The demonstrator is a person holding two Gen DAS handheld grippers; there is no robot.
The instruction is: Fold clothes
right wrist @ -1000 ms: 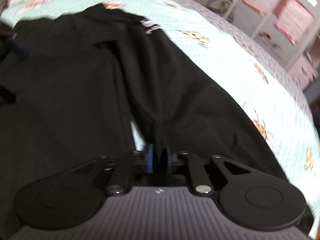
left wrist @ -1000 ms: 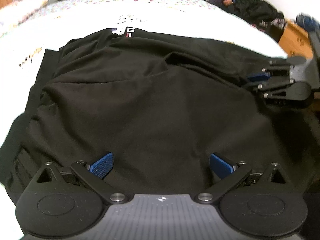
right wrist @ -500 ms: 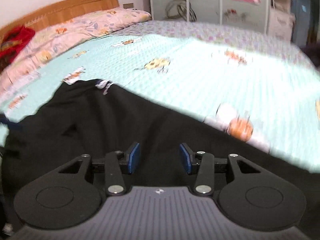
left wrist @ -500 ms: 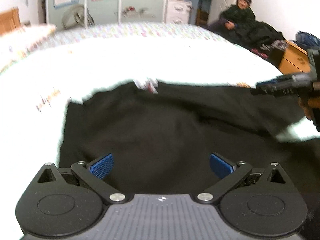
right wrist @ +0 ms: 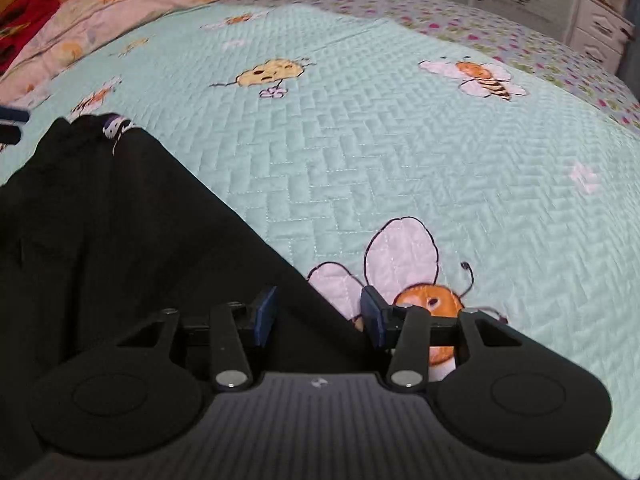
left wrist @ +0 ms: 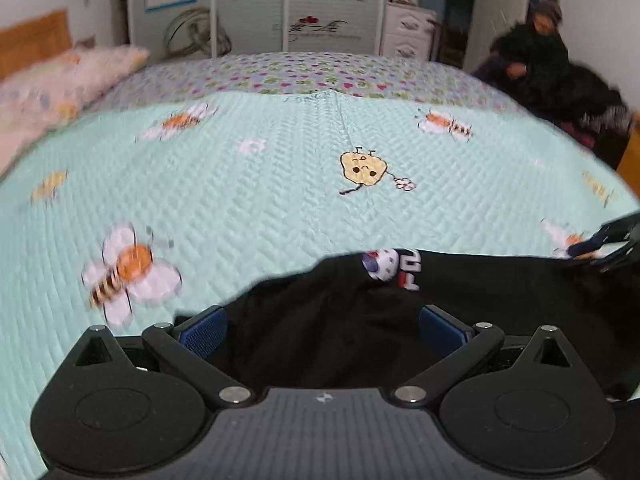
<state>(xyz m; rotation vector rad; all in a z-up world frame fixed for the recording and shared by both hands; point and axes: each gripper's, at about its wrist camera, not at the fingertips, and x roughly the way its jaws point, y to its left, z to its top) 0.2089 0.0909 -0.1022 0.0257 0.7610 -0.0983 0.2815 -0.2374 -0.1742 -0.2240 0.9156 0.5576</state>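
Black garment [left wrist: 340,332] sits lower centre on the quilt [left wrist: 280,184]. Left gripper [left wrist: 322,328] and right gripper [right wrist: 318,314] both gape, holding nothing. Risk: loose layers slide, fold slumps.

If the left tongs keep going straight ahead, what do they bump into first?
Most likely the black shirt. It lies right between and ahead of the open left tongs. Beyond its edge comes the green bee quilt. How high the tongs are above the cloth is unclear.
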